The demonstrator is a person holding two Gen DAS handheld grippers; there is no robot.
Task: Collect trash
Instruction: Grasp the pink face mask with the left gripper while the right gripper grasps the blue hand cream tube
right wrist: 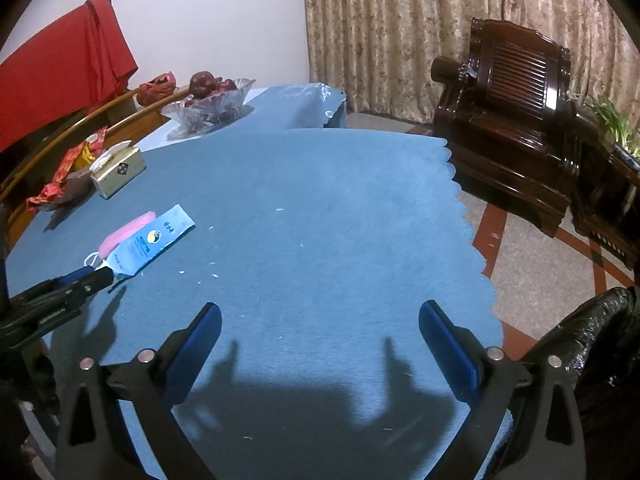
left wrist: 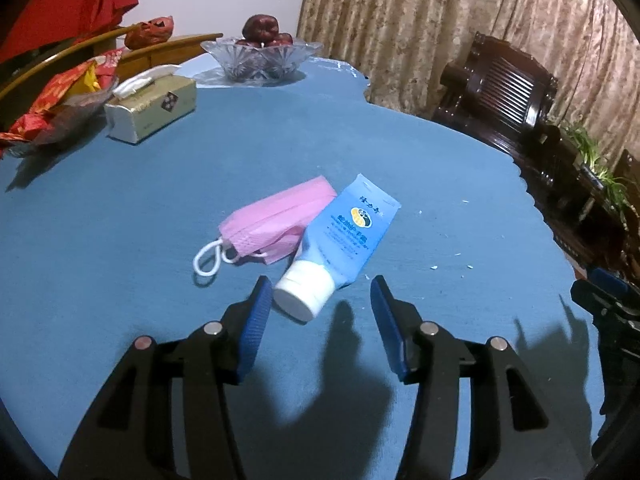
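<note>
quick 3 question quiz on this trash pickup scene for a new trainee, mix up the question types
1. True or false: the left hand-held gripper is shut on the blue tube.
2. What lies against the tube? A) pink face mask B) tissue box C) glass fruit bowl
3. Fill in: the tube's white cap points toward the ____ gripper.

Key: 1 false, both grippers are open; 2 A; 3 left. The right hand-held gripper is over bare blue tablecloth.
</note>
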